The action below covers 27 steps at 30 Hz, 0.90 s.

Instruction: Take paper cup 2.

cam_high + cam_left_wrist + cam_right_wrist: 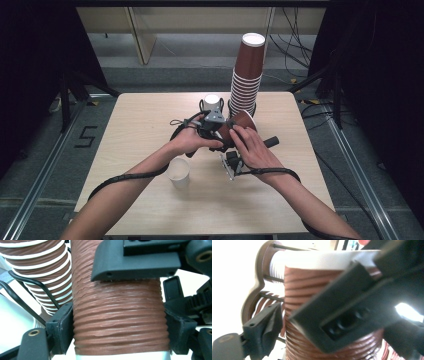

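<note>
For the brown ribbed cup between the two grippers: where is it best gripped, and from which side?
Grip the brown ribbed cup across its ribbed wall, near the white rim, one jaw on each side, as the left hand-held gripper does. The wall is round and tapered, so opposite-side contact centres it, and the ribs likely resist slipping.

The high view is showing even, soft light from above on the table (pixel 150 125), while both sides are staying very dark. The left gripper view is looking sharp on the cup (pixel 117 325), with white glare behind. The right gripper view is looking blurred and overexposed.
</note>
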Each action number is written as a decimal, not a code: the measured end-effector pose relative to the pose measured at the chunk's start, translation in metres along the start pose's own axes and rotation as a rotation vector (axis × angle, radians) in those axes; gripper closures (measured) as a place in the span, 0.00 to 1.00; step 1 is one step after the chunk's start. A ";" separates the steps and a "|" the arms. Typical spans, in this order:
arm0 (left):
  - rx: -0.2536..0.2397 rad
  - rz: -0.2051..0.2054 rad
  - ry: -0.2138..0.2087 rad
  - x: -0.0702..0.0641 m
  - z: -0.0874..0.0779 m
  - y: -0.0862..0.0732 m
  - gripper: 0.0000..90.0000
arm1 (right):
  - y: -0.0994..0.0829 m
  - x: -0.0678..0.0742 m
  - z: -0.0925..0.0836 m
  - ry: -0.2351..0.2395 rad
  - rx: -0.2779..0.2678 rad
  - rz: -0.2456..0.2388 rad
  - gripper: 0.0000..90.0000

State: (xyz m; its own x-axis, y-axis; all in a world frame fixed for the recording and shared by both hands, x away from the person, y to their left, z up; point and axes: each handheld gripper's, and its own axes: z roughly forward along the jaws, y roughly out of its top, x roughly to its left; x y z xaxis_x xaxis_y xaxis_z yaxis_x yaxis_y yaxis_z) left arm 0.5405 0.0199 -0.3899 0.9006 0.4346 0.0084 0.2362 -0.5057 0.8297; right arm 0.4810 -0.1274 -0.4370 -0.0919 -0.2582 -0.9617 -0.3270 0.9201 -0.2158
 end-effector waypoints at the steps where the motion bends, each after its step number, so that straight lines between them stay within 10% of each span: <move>1: 0.000 0.001 0.000 0.000 0.000 0.000 0.25 | 0.000 0.002 0.000 -0.001 0.003 0.017 0.08; 27: -0.027 -0.027 0.038 0.009 0.004 0.005 0.25 | -0.007 -0.002 -0.010 -0.048 -0.010 0.061 0.07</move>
State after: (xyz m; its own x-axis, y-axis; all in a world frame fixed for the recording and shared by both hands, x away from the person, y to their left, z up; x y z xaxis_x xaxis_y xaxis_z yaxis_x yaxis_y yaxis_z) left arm 0.5511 0.0185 -0.3882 0.8795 0.4759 0.0060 0.2503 -0.4733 0.8446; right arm 0.4738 -0.1369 -0.4315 -0.0672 -0.1872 -0.9800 -0.3319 0.9305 -0.1549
